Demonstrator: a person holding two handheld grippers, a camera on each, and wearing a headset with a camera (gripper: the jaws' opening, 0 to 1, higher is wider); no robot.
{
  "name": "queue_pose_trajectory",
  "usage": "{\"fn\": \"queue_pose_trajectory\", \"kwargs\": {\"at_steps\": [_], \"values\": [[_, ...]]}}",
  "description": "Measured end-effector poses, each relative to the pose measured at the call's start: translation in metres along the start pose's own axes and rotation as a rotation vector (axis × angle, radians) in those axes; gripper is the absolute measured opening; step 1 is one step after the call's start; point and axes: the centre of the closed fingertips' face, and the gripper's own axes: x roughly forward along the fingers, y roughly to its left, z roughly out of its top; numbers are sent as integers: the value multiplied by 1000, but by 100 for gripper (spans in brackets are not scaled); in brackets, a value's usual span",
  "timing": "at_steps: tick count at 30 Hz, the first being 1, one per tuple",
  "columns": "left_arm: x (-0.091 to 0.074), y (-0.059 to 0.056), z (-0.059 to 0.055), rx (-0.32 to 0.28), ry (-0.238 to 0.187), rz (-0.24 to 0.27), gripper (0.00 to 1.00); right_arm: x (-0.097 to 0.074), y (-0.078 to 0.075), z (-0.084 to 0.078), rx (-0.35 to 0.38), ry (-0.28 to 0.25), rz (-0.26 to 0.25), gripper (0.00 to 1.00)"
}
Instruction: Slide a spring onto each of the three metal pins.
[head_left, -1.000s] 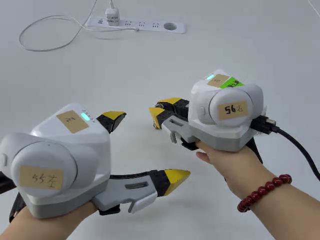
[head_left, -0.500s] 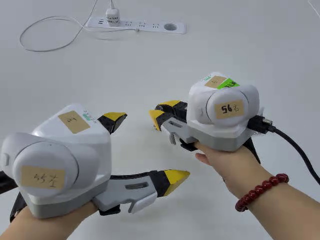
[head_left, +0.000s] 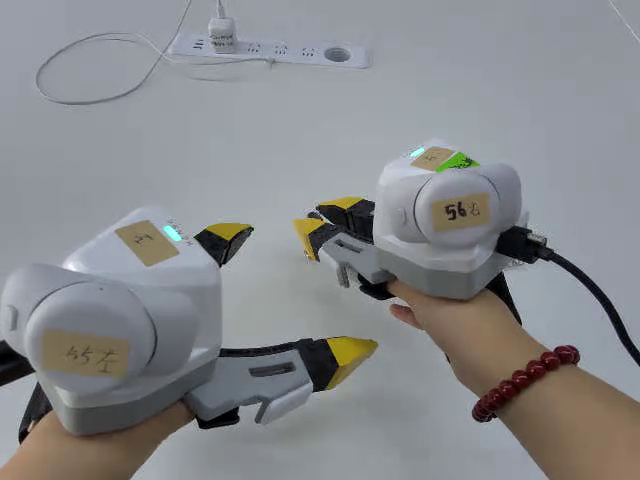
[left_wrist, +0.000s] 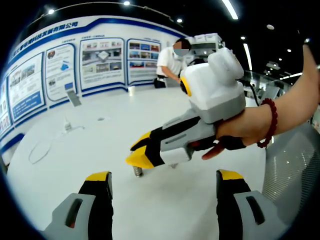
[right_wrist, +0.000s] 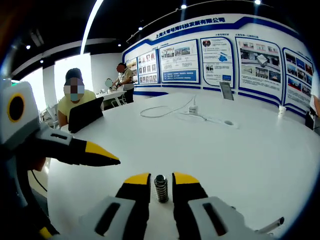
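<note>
A small dark coil spring (right_wrist: 160, 188) stands upright between the yellow-tipped jaws of my right gripper (right_wrist: 161, 181), which is shut on it. The left gripper view catches the same spring (left_wrist: 137, 171) poking out below the right gripper (left_wrist: 136, 155), just above the white table. In the head view the right gripper (head_left: 320, 220) points left over the middle of the table. My left gripper (head_left: 290, 293) sits nearer me with its jaws spread wide and nothing between them; it is also open in its own view (left_wrist: 164, 177). A thin metal rod (right_wrist: 270, 225) lies on the table at lower right.
A white power strip (head_left: 270, 48) with a plugged charger and a looping white cable (head_left: 90, 70) lies at the table's far edge. A black cable (head_left: 590, 290) trails from the right gripper. People and a laptop (right_wrist: 85, 114) are at the far side.
The right gripper has drifted slightly left with the spring still held. The left gripper has stayed put with its jaws apart.
</note>
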Motion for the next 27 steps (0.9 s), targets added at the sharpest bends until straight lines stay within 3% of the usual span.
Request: {"fn": "queue_pose_trajectory", "kwargs": {"at_steps": [12,27], "values": [[2,-3,1,12,7,-3,82,-22,-7,17,44,-28,-20,28],[5,-8,3,54,19,-21,73,-59,-28,11,56,-5,-58,43]]}}
